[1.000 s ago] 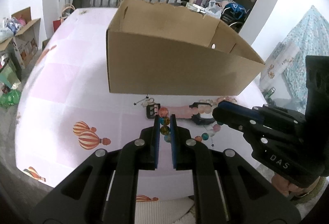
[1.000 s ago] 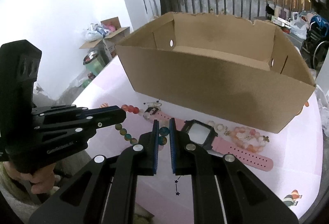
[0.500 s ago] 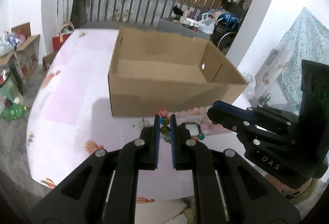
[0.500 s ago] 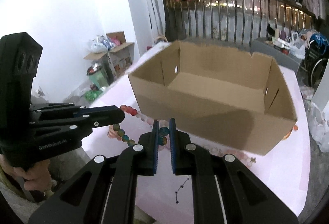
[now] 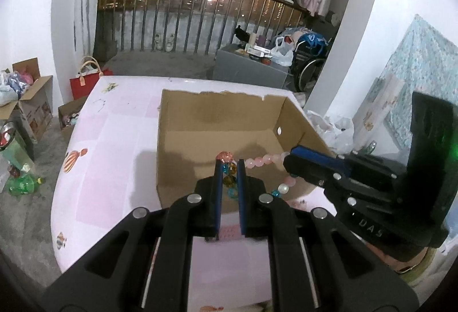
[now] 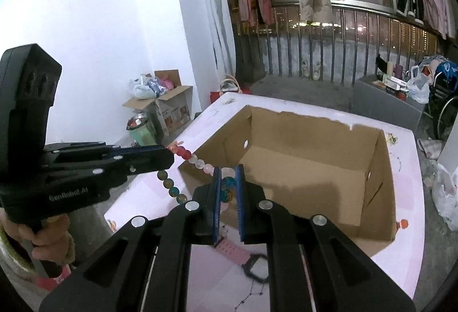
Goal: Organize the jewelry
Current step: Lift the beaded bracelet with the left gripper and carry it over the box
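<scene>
- The left tongs (image 5: pixel 228 173) were pinching one end of the bead string (image 5: pixel 259 161), with the amber and blue beads caught between the pads.
- The right tongs (image 6: pixel 228 183) pinched the string further along, on a blue-and-amber bead. I judged that two grips kept the loop stretched so it could not swing or tangle.
- The pink beads ran taut between the two tongs, and a short run of darker beads sagged below the left tongs in the right camera's view.
- The string hung in the air at the near wall of the box (image 5: pixel 217 123), about level with its rim and off the counter (image 5: pixel 114 145). That height made sense if it was to clear the wall and go down inside.
- The box stood in the middle of the counter, open at the top, and its floor looked bare as far as I could see.
- A pink watch (image 6: pixel 237 253) lay on the counter at the near edge, in front of the box, not yet put away.
</scene>
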